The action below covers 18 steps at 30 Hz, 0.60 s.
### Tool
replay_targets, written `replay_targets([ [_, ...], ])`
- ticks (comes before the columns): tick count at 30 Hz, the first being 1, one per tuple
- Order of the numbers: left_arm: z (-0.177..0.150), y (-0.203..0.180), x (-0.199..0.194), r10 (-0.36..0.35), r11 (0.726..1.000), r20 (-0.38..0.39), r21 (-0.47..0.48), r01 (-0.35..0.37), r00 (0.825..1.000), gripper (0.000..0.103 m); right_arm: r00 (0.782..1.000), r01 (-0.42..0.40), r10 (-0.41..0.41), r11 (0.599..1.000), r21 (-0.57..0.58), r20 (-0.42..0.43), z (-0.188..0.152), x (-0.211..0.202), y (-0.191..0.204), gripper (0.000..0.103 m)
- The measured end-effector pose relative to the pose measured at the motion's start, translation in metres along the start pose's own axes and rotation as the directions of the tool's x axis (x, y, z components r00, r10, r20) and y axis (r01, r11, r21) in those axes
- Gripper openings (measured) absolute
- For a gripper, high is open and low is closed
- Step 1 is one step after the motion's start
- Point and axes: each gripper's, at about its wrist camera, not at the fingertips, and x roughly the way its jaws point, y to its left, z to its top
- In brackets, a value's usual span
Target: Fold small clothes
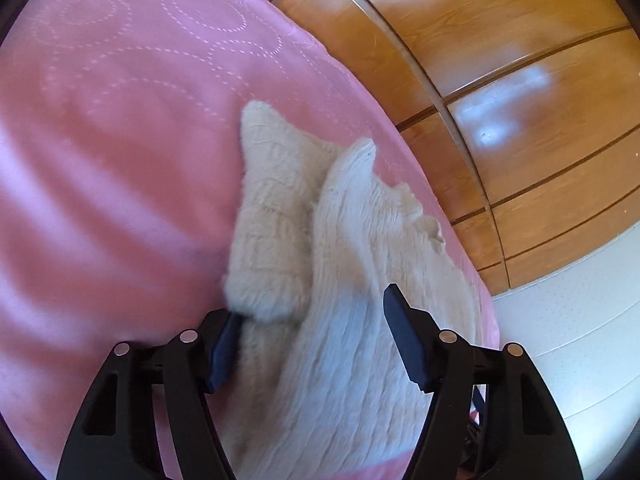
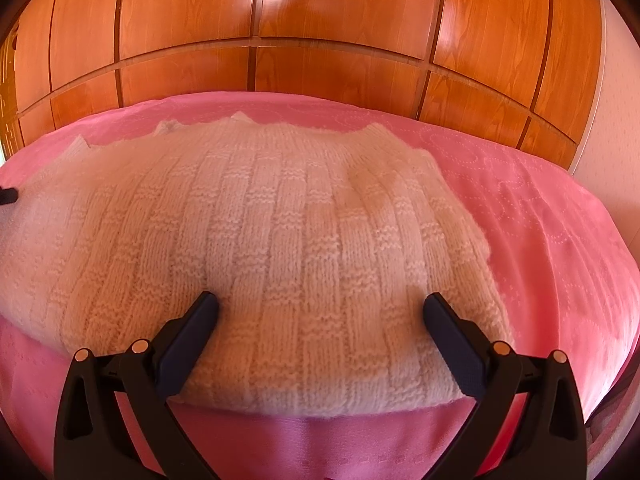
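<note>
Your left tongs [image 1: 316,320] half-wide with the cream knitted sweater [image 1: 320,280] between them, your right tongs [image 2: 320,312] wide, tips resting on it, pink bed [image 2: 520,200] beneath

One cream knitted sweater [image 2: 280,248] lies on one pink bedspread [image 2: 540,208]. Two grippers: the left gripper [image 1: 312,320], the right gripper [image 2: 320,308]. One wooden wardrobe [image 2: 320,20] stands far behind.

A home bedroom. A bed covered by a pink bedspread [image 2: 500,184] stitched with dotted circles fills the views; glossy wooden wardrobe doors [image 2: 320,12] rise behind its far edge, beside a pale wall [image 1: 580,320].
</note>
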Motion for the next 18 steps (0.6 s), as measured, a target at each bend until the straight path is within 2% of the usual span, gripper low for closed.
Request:
replay_targets([
  [1,0.0,-0.003,0.005,0.027,1.0,-0.01,-0.004,-0.027,1.0,0.045,1.0,0.0,0.0,1.0,0.0,-0.001,0.0,0.0,0.0,0.101],
  [2,-0.001,-0.003,0.007,0.046,0.999,-0.015,-0.019,-0.047,0.999,0.038,1.0,0.0,0.0,1.0,0.001,0.0,0.001,0.0,0.0,0.101],
  [4,-0.003,-0.003,0.006,0.032,0.998,-0.014,-0.056,-0.033,0.999,0.028,1.0,0.0,0.0,1.0,0.001,0.001,0.001,0.0,0.0,0.101],
  [6,-0.004,-0.01,0.004,0.046,0.998,-0.003,-0.049,-0.046,0.999,0.026,1.0,0.0,0.0,1.0,0.0,0.001,0.001,0.0,0.0,0.101],
  [9,-0.006,-0.027,-0.004,0.061,0.998,0.025,0.009,-0.061,0.998,0.024,1.0,0.001,-0.001,1.0,0.001,0.004,0.001,0.0,0.0,0.101],
  [12,-0.006,-0.052,-0.011,0.029,0.996,0.046,0.079,-0.032,0.999,0.023,1.0,0.0,0.0,1.0,0.001,0.01,0.001,0.0,0.0,0.101],
  [18,-0.002,-0.086,-0.018,-0.041,0.988,0.069,0.151,0.03,0.997,0.022,1.0,-0.014,0.014,1.0,-0.02,0.003,0.002,-0.003,0.0,0.101],
])
